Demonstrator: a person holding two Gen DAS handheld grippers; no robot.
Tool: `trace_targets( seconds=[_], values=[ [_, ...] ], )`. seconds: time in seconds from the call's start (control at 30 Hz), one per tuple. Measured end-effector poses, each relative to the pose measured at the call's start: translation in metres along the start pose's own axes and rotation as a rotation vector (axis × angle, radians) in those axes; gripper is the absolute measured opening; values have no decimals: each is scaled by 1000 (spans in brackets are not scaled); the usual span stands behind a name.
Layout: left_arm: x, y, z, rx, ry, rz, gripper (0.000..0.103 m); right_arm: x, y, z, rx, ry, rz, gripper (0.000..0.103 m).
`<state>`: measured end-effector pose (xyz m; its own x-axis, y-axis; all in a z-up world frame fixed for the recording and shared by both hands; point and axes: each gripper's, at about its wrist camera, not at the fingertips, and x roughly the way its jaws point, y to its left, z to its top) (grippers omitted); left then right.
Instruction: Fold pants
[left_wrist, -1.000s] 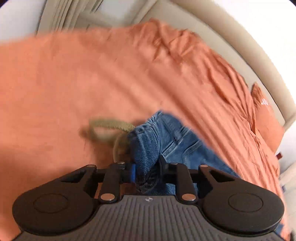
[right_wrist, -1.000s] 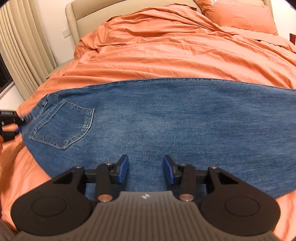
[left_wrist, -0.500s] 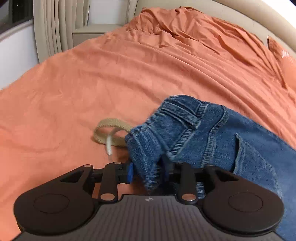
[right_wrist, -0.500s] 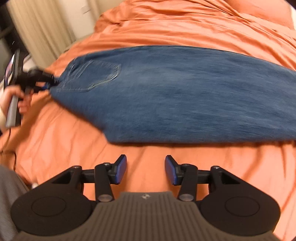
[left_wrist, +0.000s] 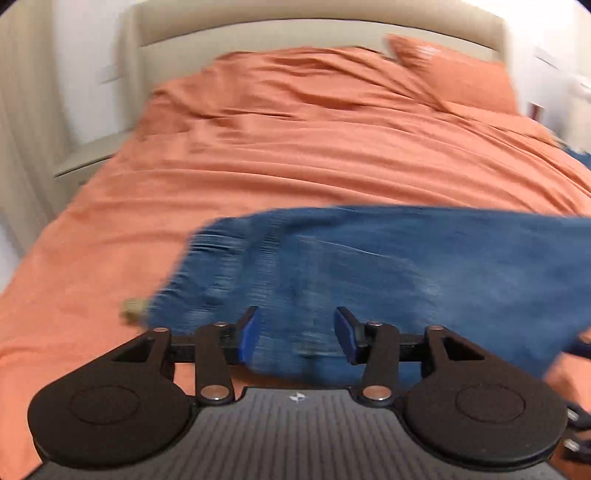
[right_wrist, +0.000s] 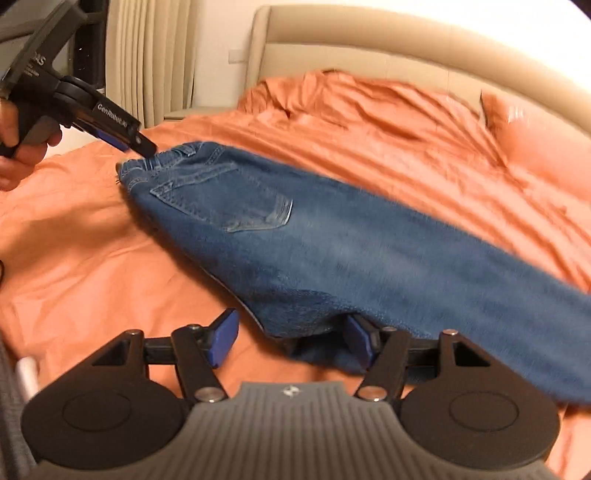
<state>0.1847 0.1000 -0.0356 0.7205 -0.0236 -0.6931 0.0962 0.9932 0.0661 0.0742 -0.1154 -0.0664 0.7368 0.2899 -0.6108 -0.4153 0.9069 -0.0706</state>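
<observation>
An orange duvet (right_wrist: 406, 155) covers the bed, a pillow (left_wrist: 465, 74) by the headboard (right_wrist: 369, 48). The jeans (right_wrist: 332, 251) lie flat across its near edge; earlier their waistband was bunched between the left gripper's (left_wrist: 293, 339) pads. Now both grippers' jaws are opening: the left's tips sit at the waistband, while the right gripper (right_wrist: 291, 338) straddles the near hem without pinching.

Black claw (right_wrist: 286, 341), blue pads (right_wrist: 221, 341), ribbed grey housing, silver pivot screws
</observation>
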Motion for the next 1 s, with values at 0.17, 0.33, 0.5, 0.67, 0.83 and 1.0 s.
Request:
trace_targets(
  seconds=[0.17, 0.33, 0.5, 0.67, 0.83, 1.0],
  values=[
    [10, -43, -12, 93, 29, -56, 44, 25, -2, -6, -55, 104, -36, 62],
    [28, -52, -18, 108, 67, -66, 41, 30, 4, -5, -72, 80, 23, 50],
    [34, -54, -18, 126, 84, -65, 38, 22, 13, -2, -75, 40, 25, 11],
    [57, -60, -18, 161, 118, -13, 30, 24, 18, -6, -33, 129, 42, 6],
    [81, -60, -17, 193, 157, 67, 24, 28, 12, -15, 56, 196, 57, 5],
    [83, -63, -8, 191, 167, 123, 24, 24, 9, -13, 113, 221, 75, 0]
  ],
)
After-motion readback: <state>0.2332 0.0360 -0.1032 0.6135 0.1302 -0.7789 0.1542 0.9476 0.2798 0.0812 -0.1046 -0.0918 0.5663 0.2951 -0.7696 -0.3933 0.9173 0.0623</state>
